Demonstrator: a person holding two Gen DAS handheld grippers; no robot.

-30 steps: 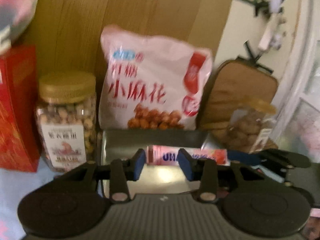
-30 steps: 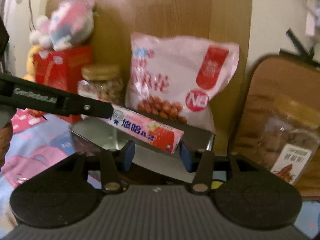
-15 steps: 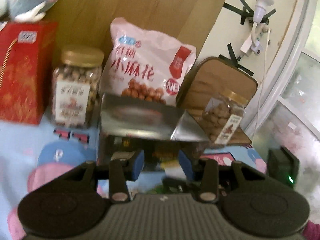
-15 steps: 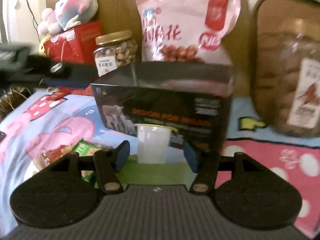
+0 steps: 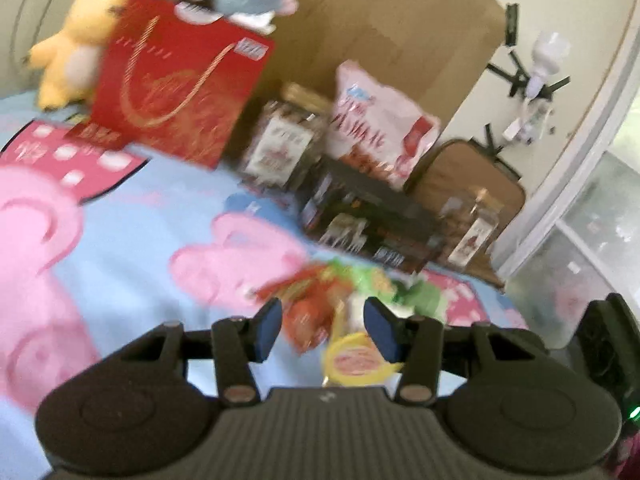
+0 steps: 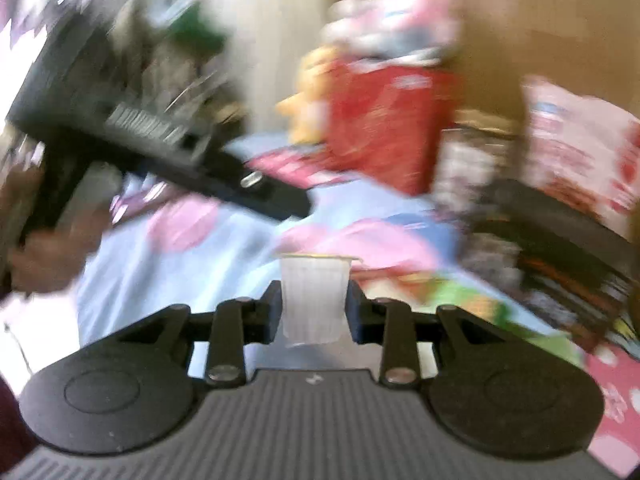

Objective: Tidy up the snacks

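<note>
Blue bedding printed with big pink cartoon pigs [image 5: 132, 248] fills the near ground on my left feed, and a wooden board stands behind it along the far side. Against that board I see a red gift bag [image 5: 176, 80] on the left with a yellow plush duck [image 5: 76, 36] beside it, then a clear jar [image 5: 284, 144], a pink snack bag [image 5: 380, 132] and, further right, a second jar [image 5: 472, 228] in front of a brown cushion [image 5: 464, 176]. A black box [image 5: 368, 216] sits just in front of the pink bag.

My left gripper [image 5: 323, 330] hovers with its blue pads apart and nothing between them. Just beyond them lies a loose heap of red and green snack packets [image 5: 320, 292], and a small cup with a yellow-rimmed lid [image 5: 356, 364] lies tipped toward me near the right pad.

On my right feed, which is heavily blurred, my right gripper [image 6: 314, 306] has its fingers pressed against both sides of a white ribbed cup [image 6: 314, 300], held upright above the bedding, rim up. I can see the left gripper's black body crossing the upper left there, with the person's hand under it. The black box shows at the right edge
</note>
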